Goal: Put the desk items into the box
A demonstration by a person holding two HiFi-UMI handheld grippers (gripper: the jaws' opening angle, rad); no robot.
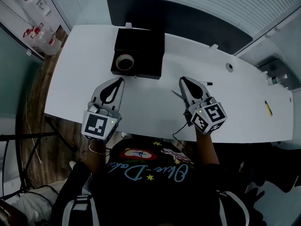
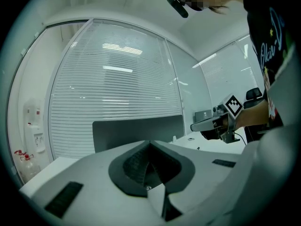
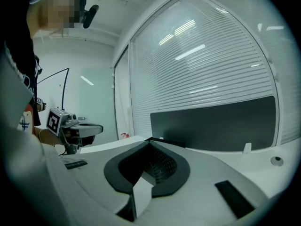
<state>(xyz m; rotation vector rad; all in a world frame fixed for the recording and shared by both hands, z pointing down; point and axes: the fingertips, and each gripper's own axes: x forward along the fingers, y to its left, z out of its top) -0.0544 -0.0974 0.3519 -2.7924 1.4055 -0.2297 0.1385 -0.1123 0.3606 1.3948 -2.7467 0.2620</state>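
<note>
A roll of tape (image 1: 125, 61) lies inside the black box (image 1: 146, 48), which stands at the far side of the white tabletop (image 1: 155, 107), so that item looks dealt with. Two items appear to be left outside it: a slim dark item (image 1: 207, 84), perhaps a pen, just beyond the right gripper (image 1: 183, 80), and a small yellow item (image 1: 268, 108) well apart from it, near the tabletop's right edge; it is too small to name. Both are probably light and stiff. Being thin and low on a smooth surface, they may slide or roll away from a closing jaw, so the best hold is likely across the middle of the shaft, with the jaws coming down on either side. The right gripper has its jaws pressed together with nothing between them, and the left gripper (image 1: 120, 82) is likewise closed and empty. Both are held over the near half of the tabletop and point towards the box. Either one has to spread its jaws before it can pick anything up. The right gripper is the nearer to both loose items.
</note>
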